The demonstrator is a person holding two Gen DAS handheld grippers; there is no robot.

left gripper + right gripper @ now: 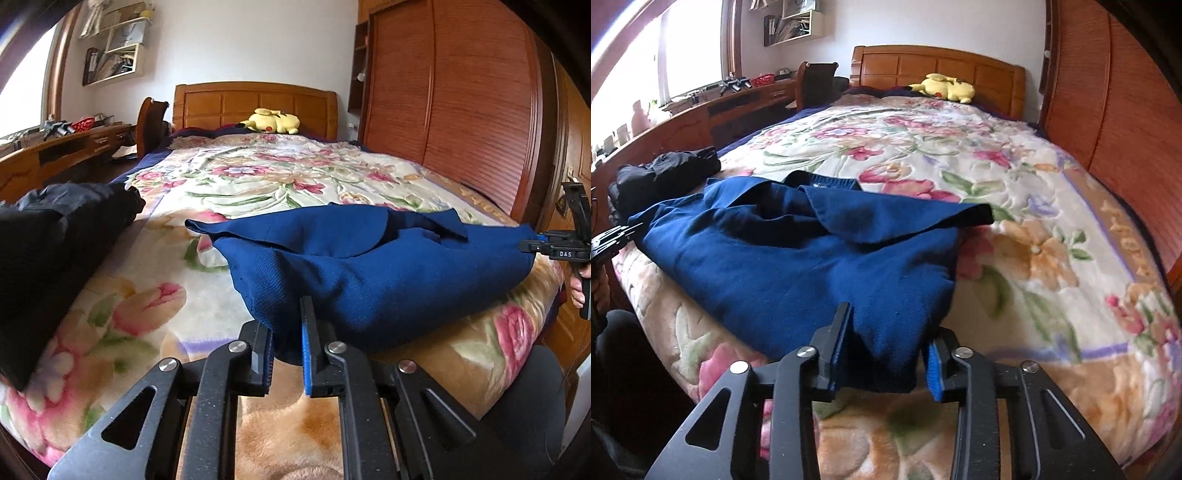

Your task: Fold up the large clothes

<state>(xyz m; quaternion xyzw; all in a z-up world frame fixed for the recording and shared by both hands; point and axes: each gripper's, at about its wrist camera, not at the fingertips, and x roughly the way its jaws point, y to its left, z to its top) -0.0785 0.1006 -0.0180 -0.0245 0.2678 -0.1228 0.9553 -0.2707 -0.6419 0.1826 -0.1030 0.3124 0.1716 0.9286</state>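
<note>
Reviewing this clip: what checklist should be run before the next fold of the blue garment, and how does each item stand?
1. Left tongs gripping the blue garment: ok, shut on a near corner.
2. Right tongs gripping: not ok, the jaws stand apart and the hem hangs loose between them.
3. Garment lying flat: not ok, flaps are turned over on top and it is rumpled.
4. Black garment out of the way: ok, a strip of floral blanket shows between the two.
5. Room beyond to fold forward: ok, the blanket is bare there; the yellow plush toy sits far off by the headboard.
</note>
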